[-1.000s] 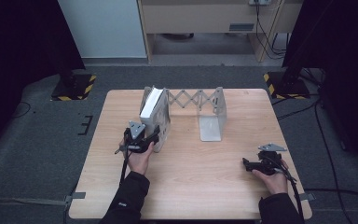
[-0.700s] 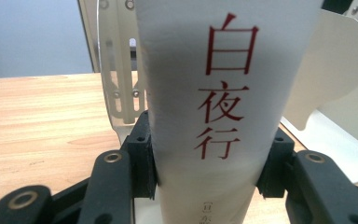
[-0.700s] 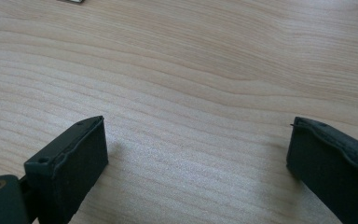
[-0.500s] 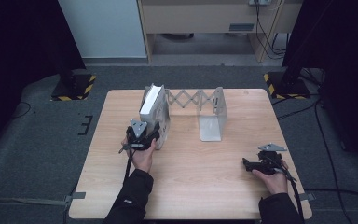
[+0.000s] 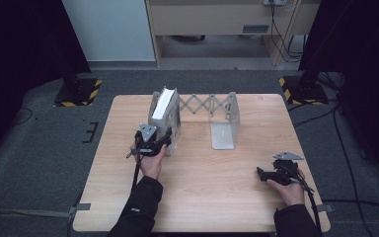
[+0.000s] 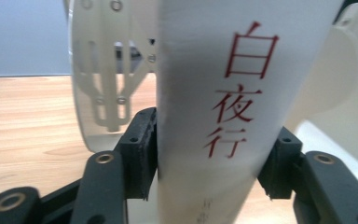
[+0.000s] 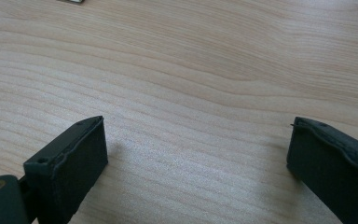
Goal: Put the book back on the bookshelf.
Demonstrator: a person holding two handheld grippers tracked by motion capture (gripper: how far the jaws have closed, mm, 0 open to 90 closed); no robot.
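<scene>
Wooden table (image 5: 197, 197) | white smooth-spined book (image 6: 223, 116) | metal accordion rack (image 5: 207, 106)

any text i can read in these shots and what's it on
"白夜行", in red characters running top to bottom, on the spine of the white book between the left gripper jaws.
Small grey print lower on that spine: too blurred to read.
High view and right gripper view: no readable text.

White book (image 6: 214, 116), red characters down spine, standing upright in left end of white expandable bookstand (image 5: 217, 106), near tabletop's far edge, left of centre
</scene>
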